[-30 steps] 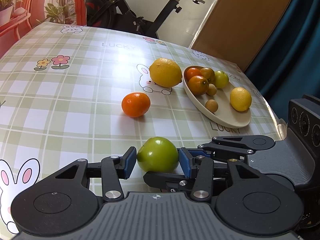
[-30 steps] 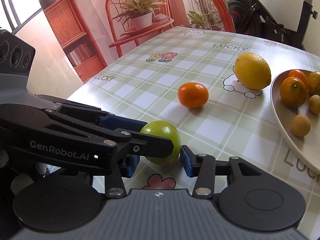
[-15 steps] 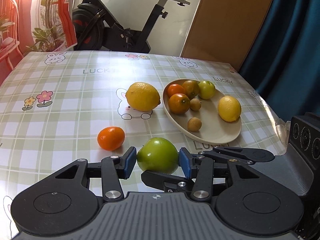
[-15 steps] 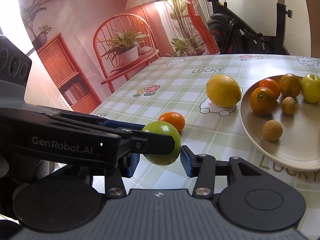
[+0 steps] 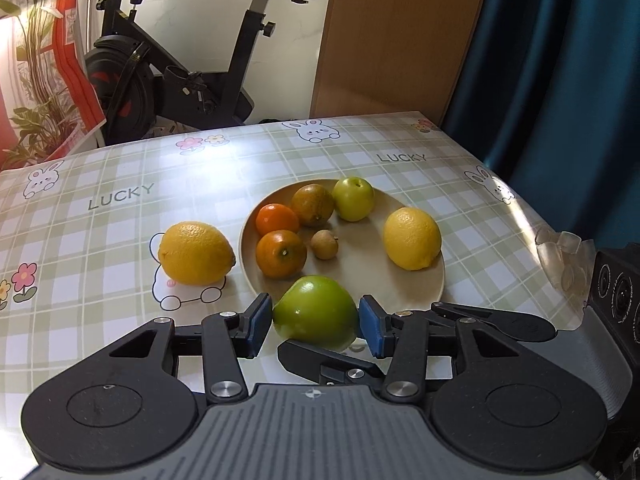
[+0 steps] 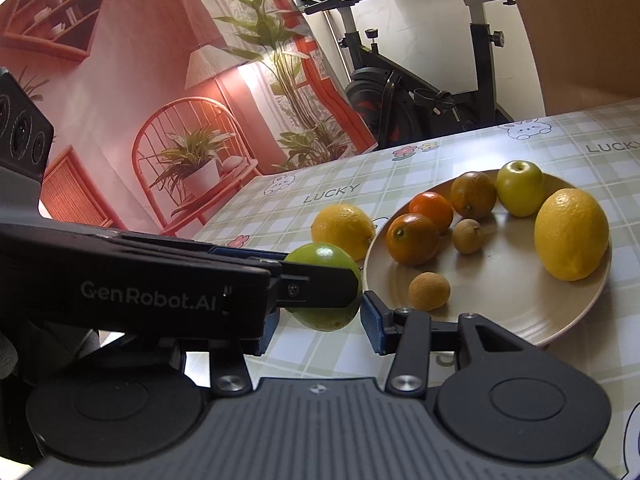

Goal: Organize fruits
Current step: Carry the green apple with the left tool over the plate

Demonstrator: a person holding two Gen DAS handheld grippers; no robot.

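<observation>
A green apple (image 5: pixel 316 312) is held above the tablecloth at the near rim of the beige plate (image 5: pixel 360 264). My left gripper (image 5: pixel 316 320) is shut on it, blue pads on both sides. My right gripper (image 6: pixel 316 320) is shut on the same apple (image 6: pixel 320 256). Its right pad touches the fruit and its left pad is hidden behind the left gripper's finger (image 6: pixel 320 290). The plate (image 6: pixel 500 280) holds a lemon (image 5: pixel 412 238), a small green apple (image 5: pixel 354 199), oranges and small brown fruits. Another lemon (image 5: pixel 196 252) lies on the table left of the plate.
The checked tablecloth (image 5: pixel 100 240) ends close behind the plate. An exercise bike (image 5: pixel 180 80) and a wooden panel (image 5: pixel 400 40) stand beyond it. A blue curtain (image 5: pixel 560 80) hangs past the table's right edge.
Both grippers have carried the green apple up and across the table to the plate's rim. The loose orange that lay on the cloth has dropped out of view.
</observation>
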